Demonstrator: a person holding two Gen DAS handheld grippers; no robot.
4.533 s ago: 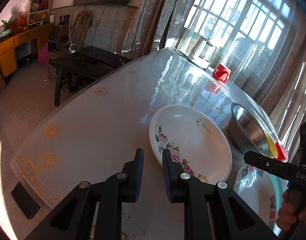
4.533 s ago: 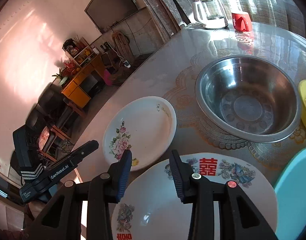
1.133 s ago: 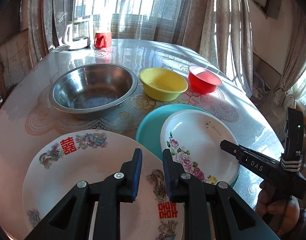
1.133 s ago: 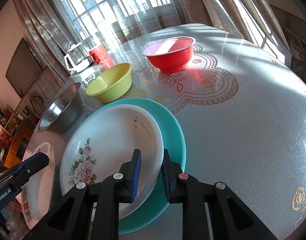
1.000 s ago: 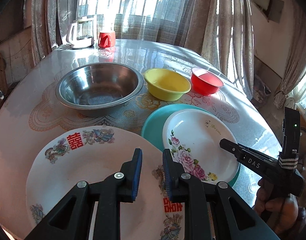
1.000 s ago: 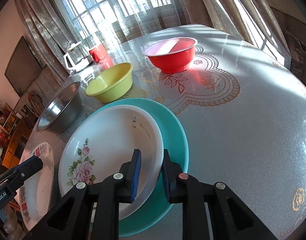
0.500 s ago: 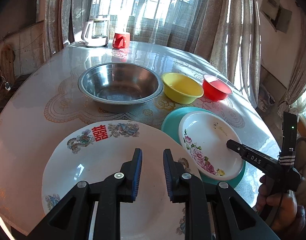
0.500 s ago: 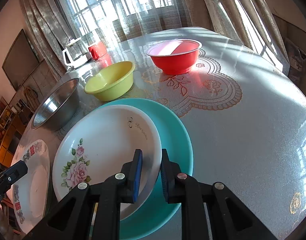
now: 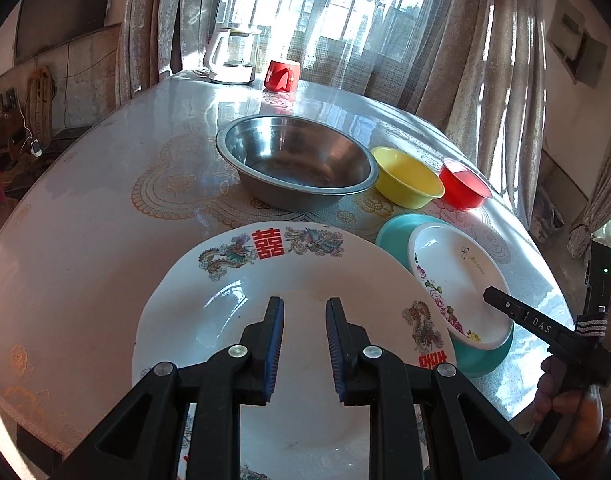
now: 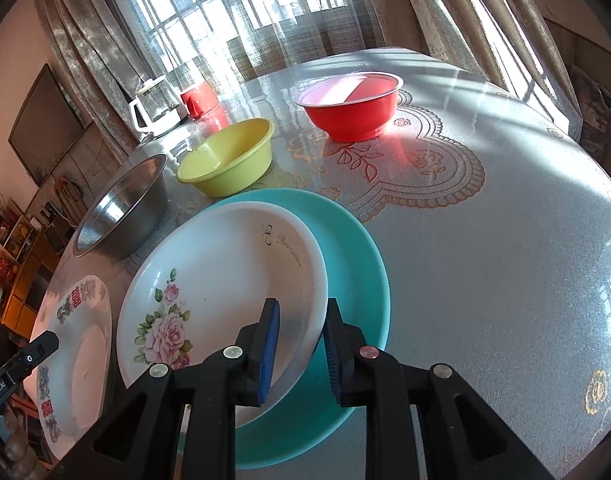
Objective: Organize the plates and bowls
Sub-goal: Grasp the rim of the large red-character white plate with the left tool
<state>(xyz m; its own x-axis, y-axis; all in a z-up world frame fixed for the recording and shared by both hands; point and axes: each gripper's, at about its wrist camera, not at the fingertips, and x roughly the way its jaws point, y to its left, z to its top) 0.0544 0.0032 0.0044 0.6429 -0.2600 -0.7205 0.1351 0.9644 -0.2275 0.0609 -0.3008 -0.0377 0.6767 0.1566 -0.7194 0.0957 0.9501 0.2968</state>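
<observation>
My left gripper (image 9: 304,336) is open over the near half of the big white plate with red characters (image 9: 241,280), which lies on the table. My right gripper (image 10: 300,344) has its jaws either side of the near rim of the white rose plate (image 10: 209,276), with a gap left at the pads. The rose plate rests tilted on the teal plate (image 10: 353,264). In the left wrist view the rose plate (image 9: 453,264) and teal plate (image 9: 393,232) lie at the right, with the right gripper (image 9: 501,304) at their rim.
A steel bowl (image 9: 297,160), a yellow bowl (image 9: 407,178) and a red bowl (image 9: 463,184) stand in a row behind the plates. A kettle (image 9: 231,56) and red mug (image 9: 281,76) stand at the far edge. Table edge (image 9: 33,428) is near left.
The rose plate now rests on the teal plate. The left gripper has drawn back and risen over the big plate. The right gripper's jaws have opened slightly at the rose plate's rim.
</observation>
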